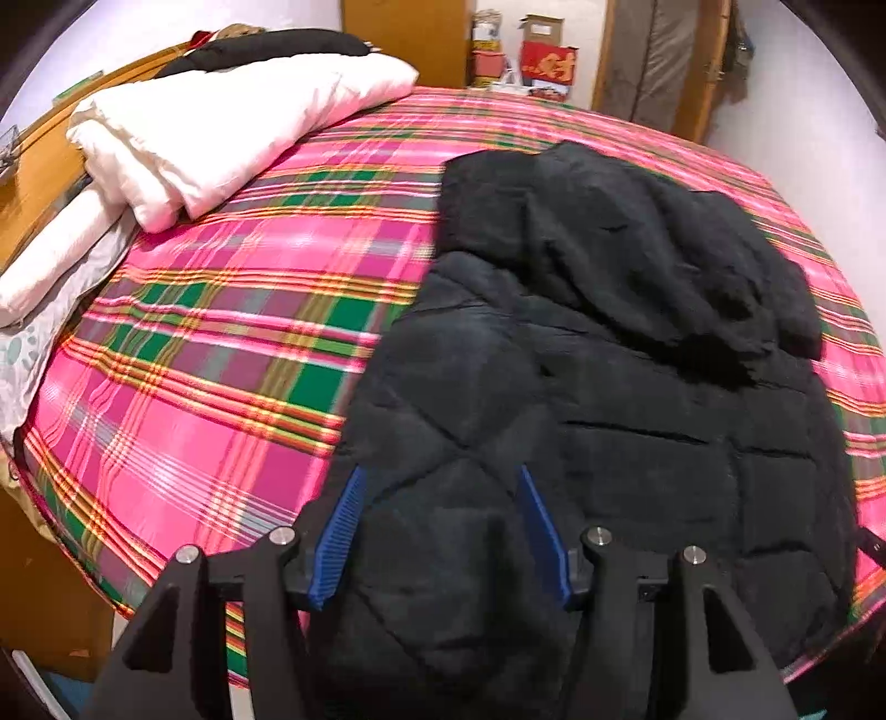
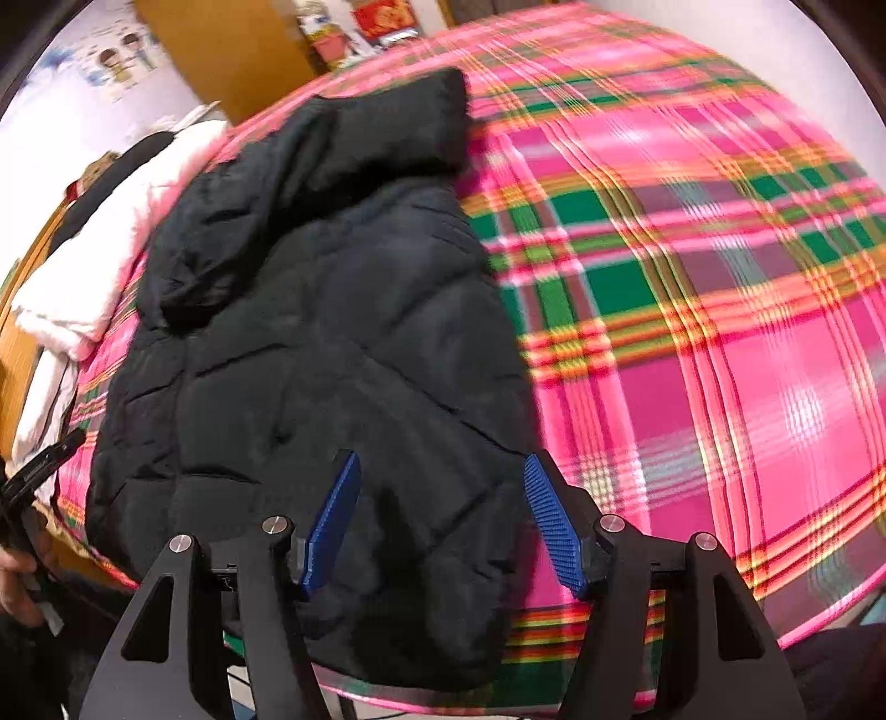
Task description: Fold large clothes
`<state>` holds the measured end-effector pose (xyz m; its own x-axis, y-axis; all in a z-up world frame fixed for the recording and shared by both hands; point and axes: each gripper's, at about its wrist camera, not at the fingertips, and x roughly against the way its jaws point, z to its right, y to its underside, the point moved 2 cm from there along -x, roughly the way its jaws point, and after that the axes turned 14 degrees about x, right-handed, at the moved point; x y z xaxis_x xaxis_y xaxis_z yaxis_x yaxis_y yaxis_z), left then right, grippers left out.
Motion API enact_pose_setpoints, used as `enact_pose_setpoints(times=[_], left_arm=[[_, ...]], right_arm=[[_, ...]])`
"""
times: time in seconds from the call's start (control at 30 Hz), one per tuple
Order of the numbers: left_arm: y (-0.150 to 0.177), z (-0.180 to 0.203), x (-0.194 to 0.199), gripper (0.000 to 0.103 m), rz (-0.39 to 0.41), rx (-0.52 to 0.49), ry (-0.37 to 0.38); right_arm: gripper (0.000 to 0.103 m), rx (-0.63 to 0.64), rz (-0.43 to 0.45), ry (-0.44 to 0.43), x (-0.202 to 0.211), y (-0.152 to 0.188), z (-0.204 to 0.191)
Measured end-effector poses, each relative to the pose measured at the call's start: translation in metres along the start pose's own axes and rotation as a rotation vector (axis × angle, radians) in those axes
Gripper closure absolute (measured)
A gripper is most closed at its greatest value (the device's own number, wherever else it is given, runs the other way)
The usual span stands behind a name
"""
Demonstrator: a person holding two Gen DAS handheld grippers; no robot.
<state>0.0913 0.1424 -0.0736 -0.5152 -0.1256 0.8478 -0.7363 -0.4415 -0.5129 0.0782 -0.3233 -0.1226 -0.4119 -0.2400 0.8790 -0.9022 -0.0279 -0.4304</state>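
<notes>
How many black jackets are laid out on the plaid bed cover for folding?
1. The black quilted jacket lies on the plaid bed cover, sleeves folded across its upper part, hem nearest both grippers. Another dark item sits behind the white bedding; what it is cannot be told.

The black jacket (image 1: 609, 399) was matt quilted cloth, puffy, with stitched seams. Under it the plaid bedcover (image 1: 221, 343) was smooth woven cloth with a slight sheen. At ten o'clock in the left view, the white folded quilt (image 1: 221, 127) looked soft and matt beside a glossy wooden headboard (image 1: 39, 183). The left gripper (image 1: 440, 531) had ribbed blue plastic pads (image 1: 338, 543) on matt black plastic with metal pins.
</notes>
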Motion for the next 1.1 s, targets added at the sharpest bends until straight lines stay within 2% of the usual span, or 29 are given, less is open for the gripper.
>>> enact_pose_setpoints(times=[0.1,0.2,0.3,0.47,0.53,0.63,0.67,0.73,0.77,0.8,0.83,0.87,0.9,0.97,1.1], left_arm=[[-0.002,-0.021,-0.018,0.042,-0.036,0.058,-0.041],[-0.002,-0.041,-0.034,0.039,-0.105,0.150,-0.034],[0.004,-0.046,-0.043,0.036,-0.148,0.169,-0.054],[0.021,-0.047,-0.053,0.026,-0.245,0.188,-0.031],[0.026,-0.047,-0.056,0.026,-0.289,0.200,0.002],[0.030,-0.041,-0.056,0.026,-0.292,0.163,-0.003],[0.031,-0.038,-0.057,0.027,-0.295,0.148,-0.006],[0.034,-0.031,-0.055,0.032,-0.294,0.106,-0.013],[0.034,-0.026,-0.053,0.040,-0.288,0.083,-0.013],[0.035,-0.023,-0.050,0.051,-0.282,0.066,-0.007],[0.035,-0.020,-0.047,0.058,-0.273,0.059,-0.003],[0.034,-0.018,-0.041,0.072,-0.257,0.059,0.003],[0.032,-0.017,-0.035,0.081,-0.243,0.068,0.024],[0.027,-0.017,-0.022,0.086,-0.211,0.088,0.076],[0.016,-0.016,0.014,0.088,-0.114,0.106,0.187]], right_arm=[[0.041,-0.077,-0.035,-0.042,-0.012,0.005,0.013],[0.040,-0.121,-0.065,-0.079,-0.020,0.011,0.018],[0.040,-0.154,-0.100,-0.145,-0.026,0.019,0.018],[0.040,-0.182,-0.143,-0.218,-0.025,0.035,0.011],[0.040,-0.174,-0.153,-0.225,-0.025,0.038,0.007],[0.041,-0.130,-0.158,-0.183,-0.024,0.038,-0.001],[0.048,-0.116,-0.165,-0.166,-0.025,0.037,-0.005],[0.064,-0.094,-0.164,-0.151,-0.025,0.036,-0.009],[0.071,-0.086,-0.159,-0.146,-0.024,0.036,-0.010],[0.074,-0.080,-0.152,-0.145,-0.021,0.035,-0.012],[0.080,-0.078,-0.142,-0.149,-0.019,0.033,-0.014],[0.085,-0.078,-0.127,-0.159,-0.015,0.031,-0.015],[0.087,-0.075,-0.108,-0.171,-0.009,0.029,-0.017],[0.090,-0.056,-0.057,-0.191,0.007,0.023,-0.022],[0.091,-0.028,0.046,-0.231,0.038,0.011,-0.030]])
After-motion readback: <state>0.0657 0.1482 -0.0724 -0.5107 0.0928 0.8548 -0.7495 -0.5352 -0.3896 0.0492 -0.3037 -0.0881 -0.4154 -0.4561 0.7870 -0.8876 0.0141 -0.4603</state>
